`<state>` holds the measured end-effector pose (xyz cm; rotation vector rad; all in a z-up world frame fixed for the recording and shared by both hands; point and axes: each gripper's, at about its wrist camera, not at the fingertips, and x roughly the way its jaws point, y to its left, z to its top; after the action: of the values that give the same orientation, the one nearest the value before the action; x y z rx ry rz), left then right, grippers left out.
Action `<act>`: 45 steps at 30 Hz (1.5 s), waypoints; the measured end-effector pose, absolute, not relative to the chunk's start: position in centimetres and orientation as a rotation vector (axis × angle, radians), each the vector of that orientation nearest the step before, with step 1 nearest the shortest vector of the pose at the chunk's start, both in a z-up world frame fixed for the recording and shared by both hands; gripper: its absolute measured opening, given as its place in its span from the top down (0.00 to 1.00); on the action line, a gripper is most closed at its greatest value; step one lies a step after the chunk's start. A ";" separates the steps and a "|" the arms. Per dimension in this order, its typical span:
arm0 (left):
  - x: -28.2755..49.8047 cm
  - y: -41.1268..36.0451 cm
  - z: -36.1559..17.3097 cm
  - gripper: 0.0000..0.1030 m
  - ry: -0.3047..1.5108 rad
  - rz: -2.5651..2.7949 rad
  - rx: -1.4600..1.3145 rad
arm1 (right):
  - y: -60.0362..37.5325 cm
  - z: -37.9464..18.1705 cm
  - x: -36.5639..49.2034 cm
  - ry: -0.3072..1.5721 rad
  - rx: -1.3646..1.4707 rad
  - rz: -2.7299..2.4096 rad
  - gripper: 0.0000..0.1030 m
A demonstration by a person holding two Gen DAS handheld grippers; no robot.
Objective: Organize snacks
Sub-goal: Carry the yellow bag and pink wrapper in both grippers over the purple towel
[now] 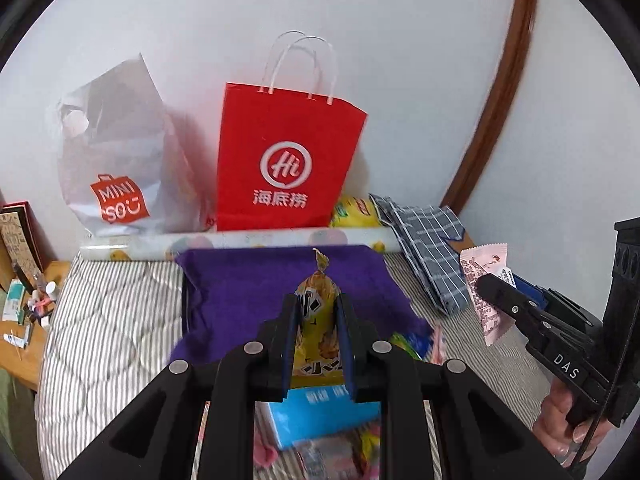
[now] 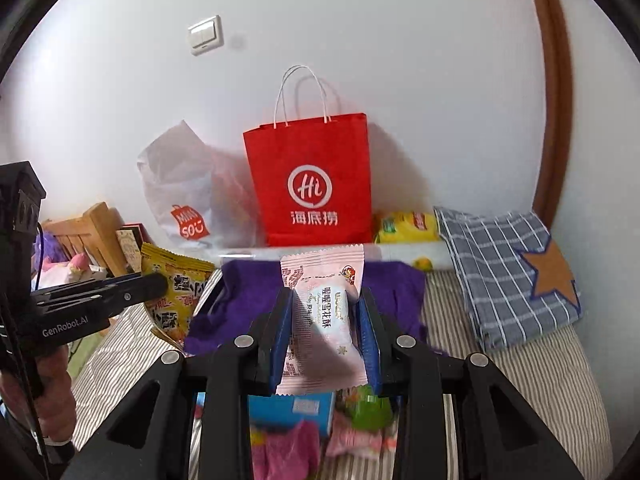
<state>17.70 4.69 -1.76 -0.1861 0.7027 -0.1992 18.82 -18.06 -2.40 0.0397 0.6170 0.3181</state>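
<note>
Striped bedding point(image 1: 112, 320) fills the foreground, with a red paper bag point(image 1: 288, 160) standing upright against the white wall as the landmark. In front of the red bag lies a purple cloth point(image 1: 248, 288), and nearer than that a heap of loose snacks point(image 2: 320, 420), including a blue box point(image 1: 320, 412). The left gripper point(image 1: 318, 320) is clamped on a yellow snack packet point(image 1: 318, 308), held up edge-on in front of the bag; the right gripper point(image 2: 324, 320) is closed on a pink snack packet point(image 2: 324, 312), also raised before the bag. To the bag's left slumps a white plastic bag point(image 1: 116, 152). Judging by this, sorting is only partway along: two packets are lifted but not yet placed, the pile below remains untouched, and the red bag looks the likely destination
</note>
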 end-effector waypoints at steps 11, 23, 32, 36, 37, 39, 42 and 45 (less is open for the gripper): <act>24.6 7.0 -2.5 0.82 0.714 -0.150 -0.199 | -16.2 -3.2 27.6 0.633 0.008 0.330 0.69; 30.9 8.7 -5.2 0.82 0.755 -0.132 -0.210 | -16.5 -6.0 34.6 0.685 0.009 0.319 0.69; 33.6 10.7 -8.9 0.82 0.804 -0.109 -0.201 | -16.5 -10.5 38.0 0.798 0.001 0.348 0.69; 34.1 11.4 -10.0 0.82 0.828 -0.111 -0.220 | -15.7 -10.5 39.6 0.799 -0.034 0.341 0.69; 34.2 11.6 -10.4 0.82 0.836 -0.106 -0.221 | -15.6 -10.7 39.6 0.791 -0.028 0.344 0.69; 34.3 11.8 -10.9 0.82 0.842 -0.097 -0.227 | -15.6 -11.3 40.0 0.795 -0.010 0.358 0.69; 34.7 12.0 -11.6 0.82 0.860 -0.095 -0.233 | -15.1 -12.3 40.1 0.817 -0.060 0.359 0.69; 34.9 12.2 -12.3 0.82 0.873 -0.094 -0.238 | -15.1 -13.1 40.3 0.837 -0.087 0.362 0.69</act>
<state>34.89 12.21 -12.25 -0.2384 0.8731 -0.0939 40.30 -15.08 -13.09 -0.0868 0.8369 0.3617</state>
